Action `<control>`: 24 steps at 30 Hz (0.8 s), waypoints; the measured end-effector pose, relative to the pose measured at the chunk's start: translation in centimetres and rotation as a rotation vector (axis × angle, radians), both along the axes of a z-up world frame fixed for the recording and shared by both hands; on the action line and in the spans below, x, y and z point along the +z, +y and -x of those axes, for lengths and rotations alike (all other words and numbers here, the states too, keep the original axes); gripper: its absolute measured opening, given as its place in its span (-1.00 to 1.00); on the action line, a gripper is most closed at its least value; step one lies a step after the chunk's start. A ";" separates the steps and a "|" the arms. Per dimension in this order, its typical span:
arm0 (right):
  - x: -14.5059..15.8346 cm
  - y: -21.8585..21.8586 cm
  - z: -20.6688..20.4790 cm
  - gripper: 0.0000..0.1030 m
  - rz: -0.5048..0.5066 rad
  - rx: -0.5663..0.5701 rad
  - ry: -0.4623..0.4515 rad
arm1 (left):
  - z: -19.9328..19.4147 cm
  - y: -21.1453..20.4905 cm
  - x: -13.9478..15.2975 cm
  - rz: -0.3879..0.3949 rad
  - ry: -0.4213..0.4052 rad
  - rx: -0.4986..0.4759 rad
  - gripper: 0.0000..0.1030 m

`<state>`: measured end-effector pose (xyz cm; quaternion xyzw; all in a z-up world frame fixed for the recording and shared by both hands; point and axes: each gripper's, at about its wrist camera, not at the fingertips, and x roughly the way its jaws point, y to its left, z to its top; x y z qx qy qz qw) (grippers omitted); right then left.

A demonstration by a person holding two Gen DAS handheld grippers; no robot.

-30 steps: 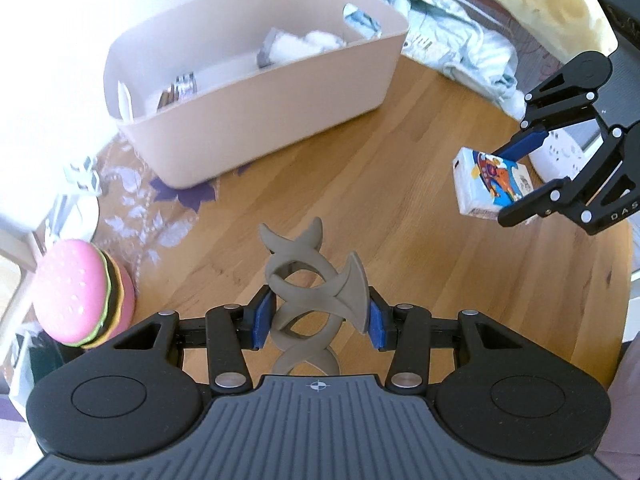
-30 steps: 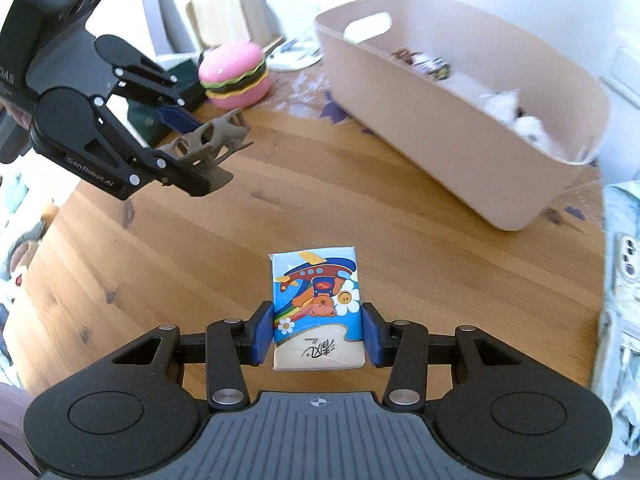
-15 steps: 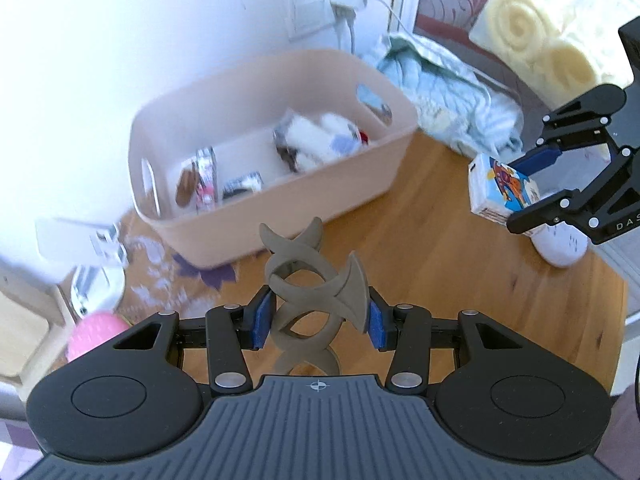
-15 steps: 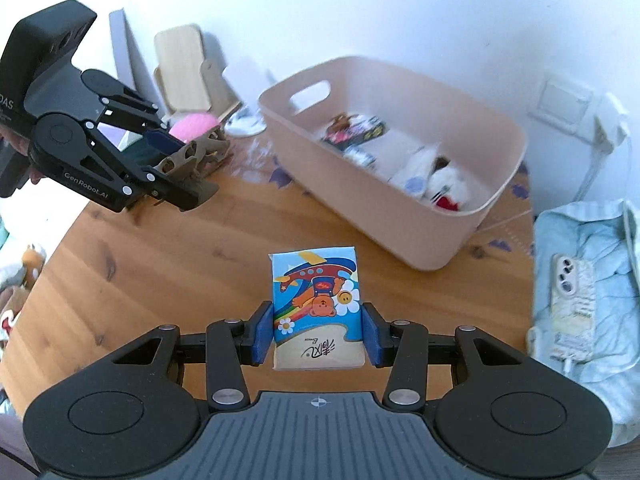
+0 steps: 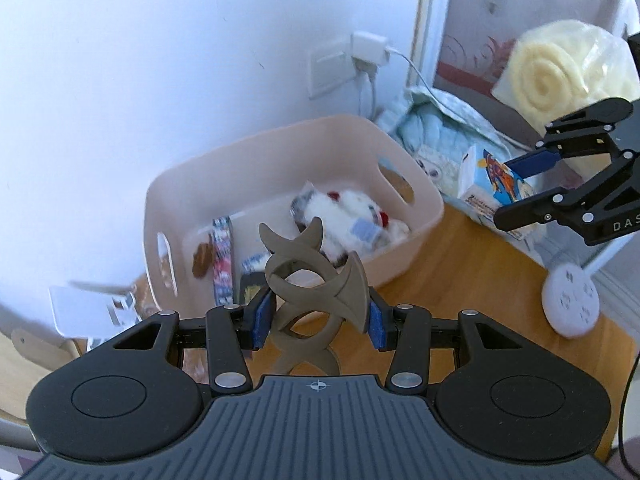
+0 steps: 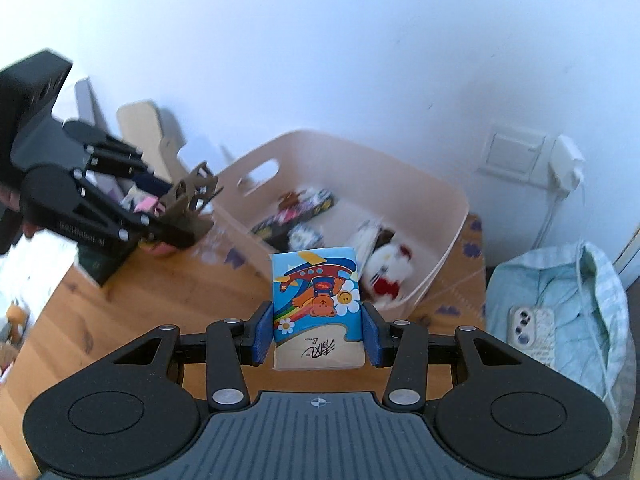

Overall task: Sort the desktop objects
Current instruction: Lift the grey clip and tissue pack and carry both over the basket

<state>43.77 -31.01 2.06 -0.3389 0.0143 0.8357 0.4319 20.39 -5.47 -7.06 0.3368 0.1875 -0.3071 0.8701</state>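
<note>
Left wrist view: my left hand-held gripper (image 5: 316, 322) pinches a grey-brown twisted plastic piece (image 5: 314, 292) between its blue pads, held above the wooden desk (image 5: 460, 280) just short of the beige bin (image 5: 424, 216). On the right wrist view, my right hand-held gripper (image 6: 318, 338) clamps a cartoon-printed tissue pack (image 6: 316, 308) upright, also in the air before the bin. Farther back, the bin holds a white plush toy (image 6: 386, 266) and small packets (image 6: 296, 216).

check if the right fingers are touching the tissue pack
Touching. The right wrist view shows both blue fingers pressed flat against the sides of the tissue pack, no gap either side.
</note>
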 end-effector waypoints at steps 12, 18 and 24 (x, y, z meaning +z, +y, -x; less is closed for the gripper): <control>1.5 4.4 0.5 -0.18 -0.029 -0.041 0.049 | -4.5 -3.4 1.1 0.040 -0.024 0.051 -0.07; 1.1 7.5 1.3 -0.18 0.010 -0.060 0.103 | -7.7 -4.3 0.1 0.016 -0.009 0.102 -0.07; -0.6 10.4 2.2 -0.18 0.026 -0.078 0.078 | -10.9 -3.7 -1.0 -0.005 0.037 0.165 -0.07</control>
